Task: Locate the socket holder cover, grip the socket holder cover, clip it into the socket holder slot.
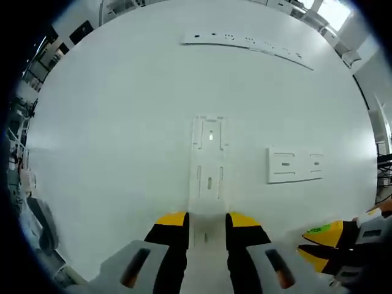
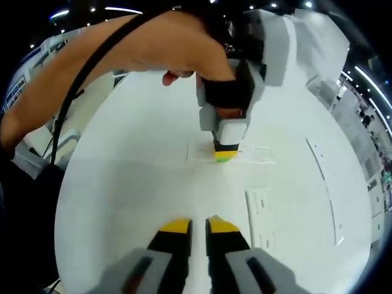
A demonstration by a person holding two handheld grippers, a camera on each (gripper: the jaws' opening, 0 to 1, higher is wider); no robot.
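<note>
1. The socket holder cover lies flat on the white table, untouched, just right of the long socket holder.
2. The left gripper clamps the holder's near end.
3. The right gripper hovers nearly closed, empty.
4. Locating step; next, open wider over the cover.

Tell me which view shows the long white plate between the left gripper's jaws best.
The left gripper view: the long white plate runs straight out from between the left gripper jaws, slots visible. In the right gripper view it lies flat and faint, partly hidden by that gripper.
</note>
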